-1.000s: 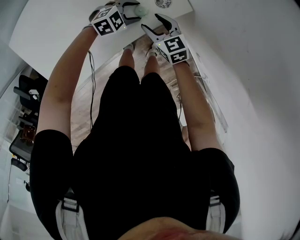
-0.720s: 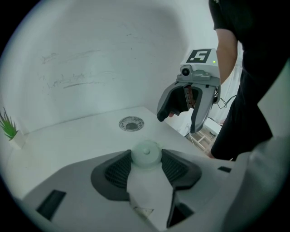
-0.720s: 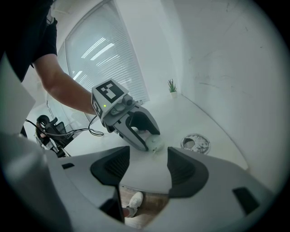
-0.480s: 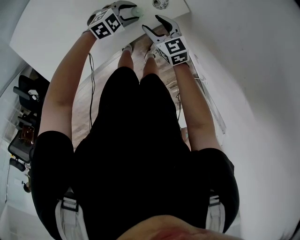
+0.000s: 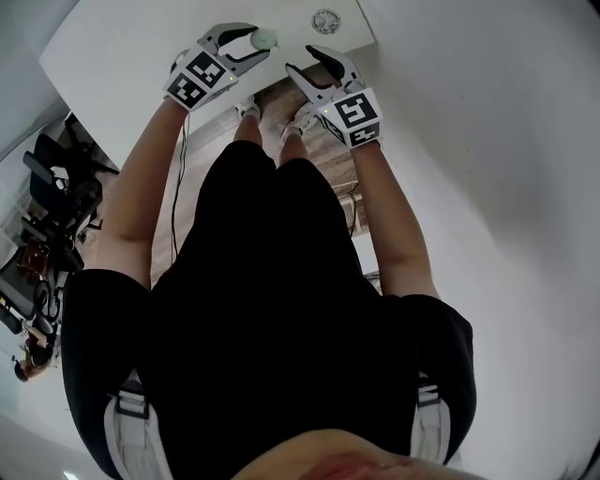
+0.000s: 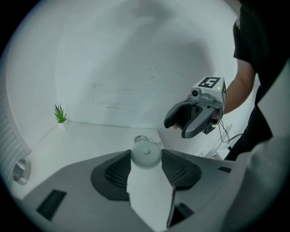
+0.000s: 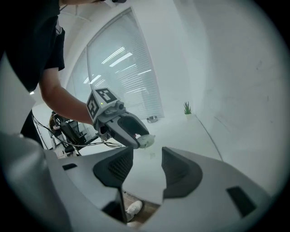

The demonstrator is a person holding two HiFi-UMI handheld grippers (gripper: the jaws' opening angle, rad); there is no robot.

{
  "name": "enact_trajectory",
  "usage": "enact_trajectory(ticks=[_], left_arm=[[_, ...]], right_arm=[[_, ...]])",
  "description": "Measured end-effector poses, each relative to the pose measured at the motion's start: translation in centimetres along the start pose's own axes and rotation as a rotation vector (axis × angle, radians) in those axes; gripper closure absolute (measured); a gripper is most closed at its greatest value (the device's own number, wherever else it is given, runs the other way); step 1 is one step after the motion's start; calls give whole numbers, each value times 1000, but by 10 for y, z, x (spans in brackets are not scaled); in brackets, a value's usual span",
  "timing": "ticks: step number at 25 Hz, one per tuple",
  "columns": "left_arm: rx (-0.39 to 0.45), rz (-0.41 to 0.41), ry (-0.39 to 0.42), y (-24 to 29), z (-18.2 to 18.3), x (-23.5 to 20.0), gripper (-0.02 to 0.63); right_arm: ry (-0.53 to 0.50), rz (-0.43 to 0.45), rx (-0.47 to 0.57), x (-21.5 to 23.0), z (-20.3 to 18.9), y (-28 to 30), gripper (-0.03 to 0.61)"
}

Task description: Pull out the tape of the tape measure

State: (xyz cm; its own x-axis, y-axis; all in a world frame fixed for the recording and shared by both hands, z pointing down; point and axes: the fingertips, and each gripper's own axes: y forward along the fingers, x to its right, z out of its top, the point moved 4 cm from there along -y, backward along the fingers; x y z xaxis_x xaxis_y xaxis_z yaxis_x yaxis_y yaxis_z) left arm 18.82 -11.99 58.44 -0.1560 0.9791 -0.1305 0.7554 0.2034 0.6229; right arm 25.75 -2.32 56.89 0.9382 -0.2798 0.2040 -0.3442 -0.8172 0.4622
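Scanning the head view left to right: the left gripper (image 5: 249, 42) was at the near edge of the white table (image 5: 122, 56), pinching a small pale-green round tape measure (image 5: 266, 39). The right gripper (image 5: 305, 62) hung just beside it at the same edge, not touching it. A small round object (image 5: 325, 21) sat on the table beyond both; I couldn't tell whether it was glass or metal.

The left gripper view confirmed the grip: both pads pressed on the tape measure's round case, which was held clear of the tabletop. It also showed a small green plant (image 6: 59, 114) at the far corner by the wall, which the head view didn't show. Something clear and ring-like sat right behind the case, mostly hidden.

In the right gripper view, its own jaws were spread and closing with nothing between them. Past them were only the tabletop and a white shoe (image 7: 134, 207) on the floor below the edge. That view alone showed window blinds (image 7: 122, 72), a metal bowl (image 7: 152, 119) near them, and black cables (image 7: 86, 144) behind the left gripper.

Hard to read:
- The tape's end tab couldn't be made out in any view.
- The left jaws covered much of the case in the head view.
- The person's torso blocked most of the floor.
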Motion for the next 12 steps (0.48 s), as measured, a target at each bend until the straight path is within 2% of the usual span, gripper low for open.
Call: enact_trajectory(ticks=[5, 12], left_arm=[[22, 93, -16, -57, -15, 13, 391], [81, 210, -78, -118, 28, 33, 391]], right_arm=[[-66, 81, 47, -49, 23, 14, 399], [-120, 175, 109, -72, 85, -8, 419]])
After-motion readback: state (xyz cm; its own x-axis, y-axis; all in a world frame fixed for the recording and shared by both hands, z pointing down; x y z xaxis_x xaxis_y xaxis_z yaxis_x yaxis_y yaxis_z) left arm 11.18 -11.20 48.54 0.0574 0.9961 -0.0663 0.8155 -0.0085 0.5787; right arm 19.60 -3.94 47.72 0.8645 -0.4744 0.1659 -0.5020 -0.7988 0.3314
